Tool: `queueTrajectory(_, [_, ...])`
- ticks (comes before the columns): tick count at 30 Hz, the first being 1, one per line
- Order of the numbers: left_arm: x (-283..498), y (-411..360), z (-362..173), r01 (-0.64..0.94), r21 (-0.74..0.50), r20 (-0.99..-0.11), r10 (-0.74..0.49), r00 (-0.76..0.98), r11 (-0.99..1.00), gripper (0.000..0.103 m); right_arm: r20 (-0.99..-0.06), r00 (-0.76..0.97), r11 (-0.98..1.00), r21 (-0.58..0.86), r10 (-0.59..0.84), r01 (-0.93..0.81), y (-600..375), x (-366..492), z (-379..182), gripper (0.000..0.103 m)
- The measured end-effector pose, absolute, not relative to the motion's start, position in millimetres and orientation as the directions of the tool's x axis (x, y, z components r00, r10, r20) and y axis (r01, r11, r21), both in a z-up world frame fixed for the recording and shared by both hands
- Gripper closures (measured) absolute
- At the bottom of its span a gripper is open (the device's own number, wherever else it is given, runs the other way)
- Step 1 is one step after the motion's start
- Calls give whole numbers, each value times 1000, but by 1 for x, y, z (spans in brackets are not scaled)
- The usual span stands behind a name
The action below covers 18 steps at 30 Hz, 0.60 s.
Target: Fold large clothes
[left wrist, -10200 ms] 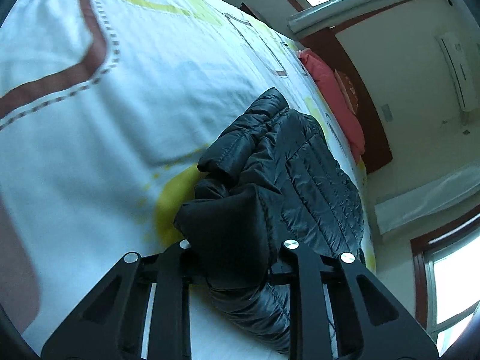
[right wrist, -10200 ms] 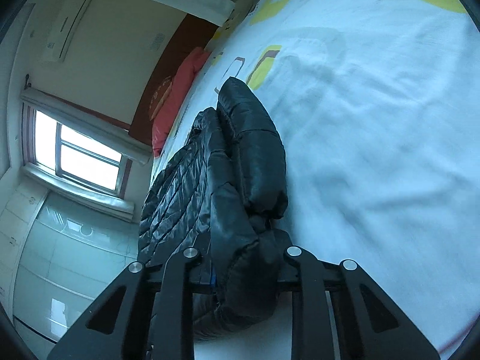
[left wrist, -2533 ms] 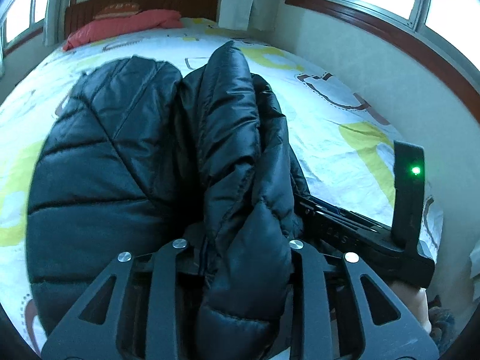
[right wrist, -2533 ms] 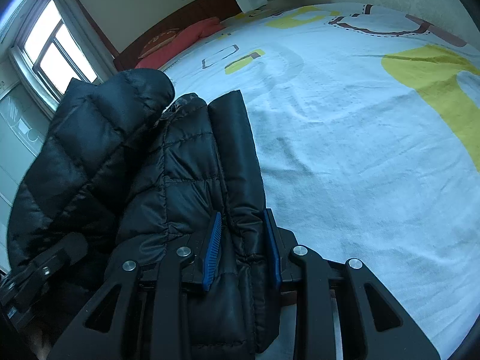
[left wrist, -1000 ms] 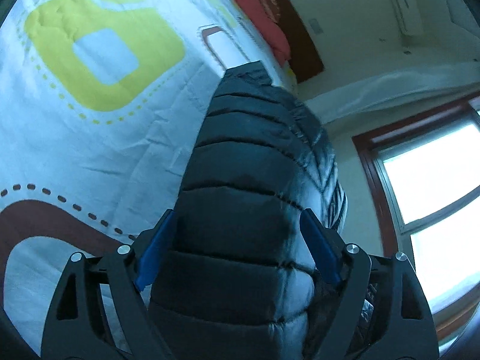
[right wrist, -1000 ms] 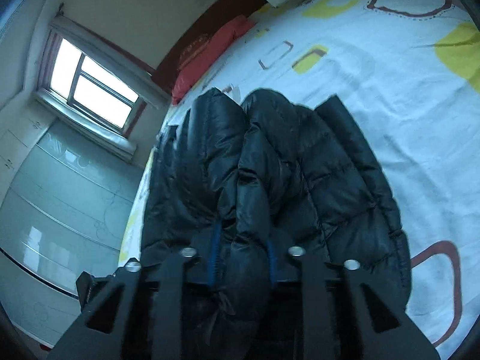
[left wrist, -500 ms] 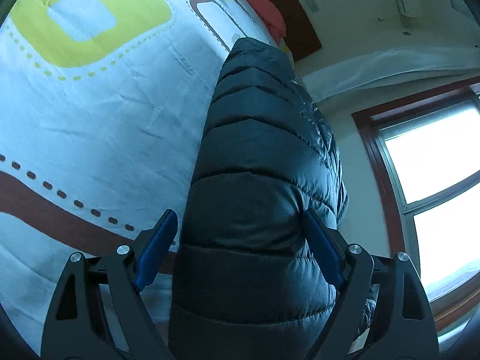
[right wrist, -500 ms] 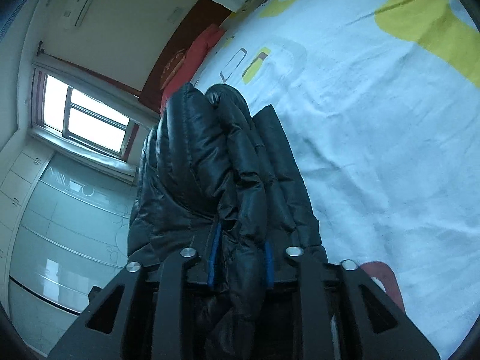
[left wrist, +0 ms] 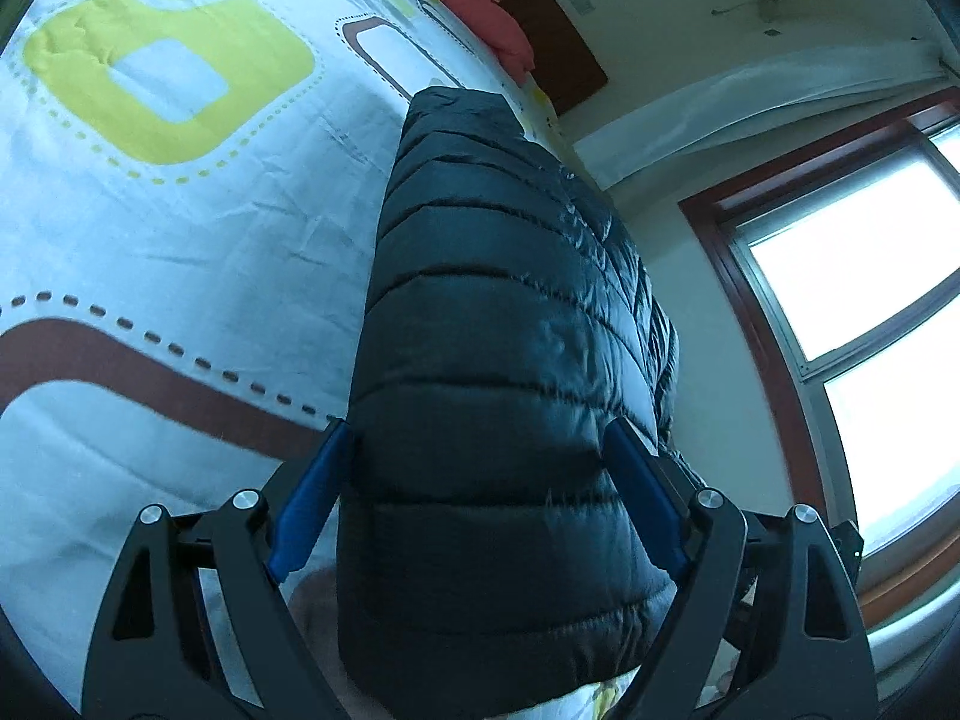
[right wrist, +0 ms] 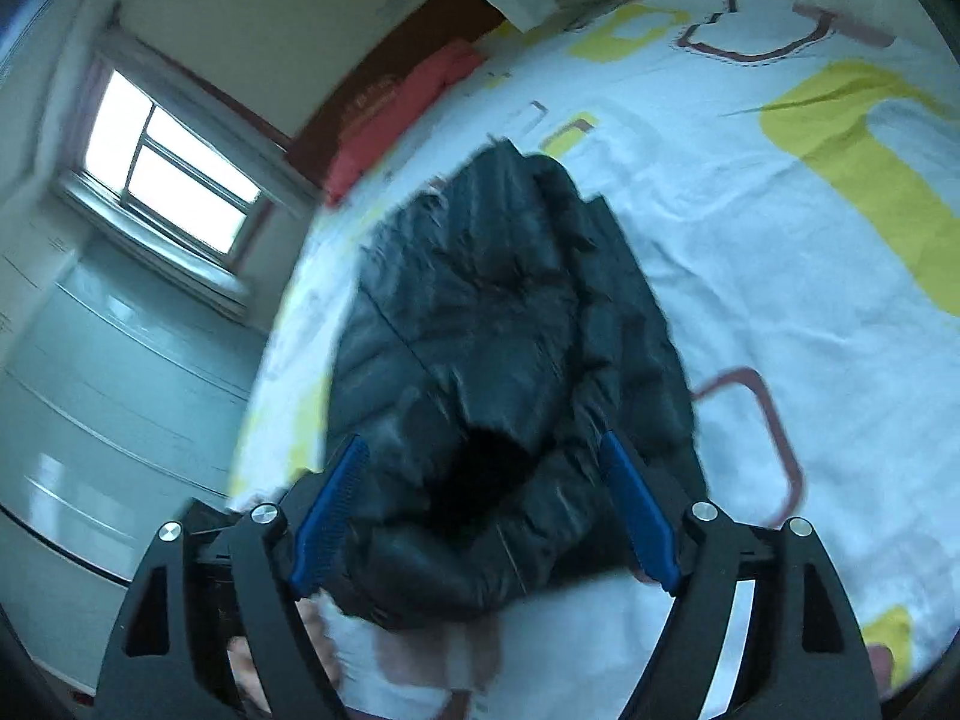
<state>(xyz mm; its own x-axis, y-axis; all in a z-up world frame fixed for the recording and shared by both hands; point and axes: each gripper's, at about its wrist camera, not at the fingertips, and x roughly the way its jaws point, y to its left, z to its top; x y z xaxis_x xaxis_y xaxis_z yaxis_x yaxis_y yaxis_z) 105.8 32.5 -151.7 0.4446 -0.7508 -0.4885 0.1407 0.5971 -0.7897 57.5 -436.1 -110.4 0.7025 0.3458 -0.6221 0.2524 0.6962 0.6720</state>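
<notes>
A black quilted puffer jacket (left wrist: 504, 372) lies folded in a thick bundle on the bed; it also shows in the right wrist view (right wrist: 498, 372), blurred. My left gripper (left wrist: 480, 492) is open, its blue pads on either side of the jacket's near end without pinching it. My right gripper (right wrist: 486, 504) is open, its blue pads spread wide on either side of the jacket's near edge.
The bed sheet (left wrist: 150, 228) is white with yellow and brown shapes. A red pillow (left wrist: 474, 0) and dark headboard lie at the far end. Windows (left wrist: 870, 276) and a wall flank the bed; a pale wardrobe (right wrist: 90, 390) stands at the left.
My right gripper was shut on the jacket half a second ago and has opened, releasing it; the jacket has dropped flatter onto the bed. My left gripper stays open around the bundle.
</notes>
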Motion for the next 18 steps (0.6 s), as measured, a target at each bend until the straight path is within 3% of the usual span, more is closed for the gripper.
queueTrajectory(3, [106, 27, -155, 129, -788, -499, -747, 439, 602, 19, -602, 703, 653, 712, 380, 257, -443, 56, -130, 27])
queueTrajectory(4, [106, 26, -155, 128, -791, -497, -750, 436, 598, 19, -606, 703, 652, 710, 372, 267, -446, 56, -135, 55])
queueTrajectory(5, [107, 24, -155, 135, -784, -502, -748, 435, 605, 19, -623, 694, 653, 700, 360, 289, -451, 58, -144, 71])
queueTrajectory(7, [108, 17, -153, 148, -766, -518, -738, 432, 625, 23, -624, 693, 627, 712, 361, 315, -461, 58, -161, 77])
queueTrajectory(12, [111, -6, -156, 177, -678, -593, -673, 442, 713, 35, -601, 701, 581, 748, 385, 322, -476, 60, -207, 78])
queueTrajectory(18, [121, -5, -174, 159, -698, -598, -691, 406, 698, 36, -566, 720, 552, 777, 402, 303, -479, 55, -219, 80])
